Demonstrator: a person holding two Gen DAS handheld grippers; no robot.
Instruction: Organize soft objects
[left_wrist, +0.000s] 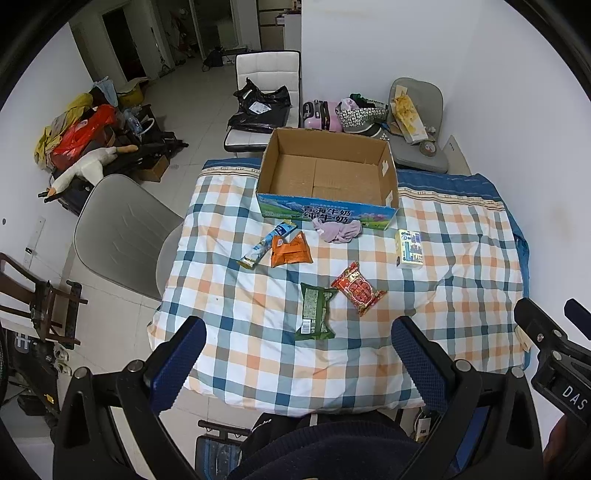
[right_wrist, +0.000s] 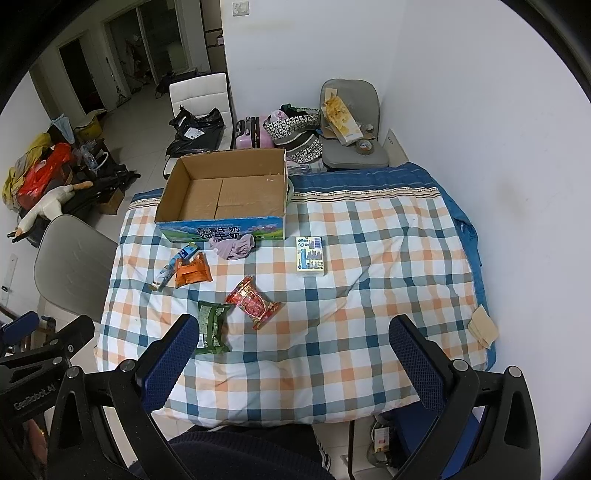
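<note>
Left gripper (left_wrist: 297, 350): blue-padded fingers spread wide, pinching nothing, held above the near edge of the table.
Checked quilt (left_wrist: 236, 295): orange, blue and white plaid cloth covering the table; every item lies on it.
Long blue-and-white snack stick packet (left_wrist: 265, 244): farthest left of the items, lying at a slant, its side touching the orange packet.
Crumpled orange foil packet (left_wrist: 290, 250): just right of the stick packet, near the front of the box.
Dark green flat snack packet (left_wrist: 315, 312): nearest the person, lengthwise toward the box, close beside the red packet.
Open cardboard milk carton box with blue printed front (left_wrist: 327, 173): at the far side of the table, top open, nothing visible inside.
Crumpled lilac cloth (left_wrist: 337, 229): bunched against the box's front wall.
Red printed snack packet (left_wrist: 357, 288): mid-table, lying at a slant.
Pale yellow-and-blue tissue pack (right_wrist: 311, 256): alone, well apart to the right.
Folded beige cloth (right_wrist: 483, 326): at the quilt's right edge.
Right gripper (right_wrist: 295, 354): fingers likewise spread, pinching nothing, over the near edge.
</note>
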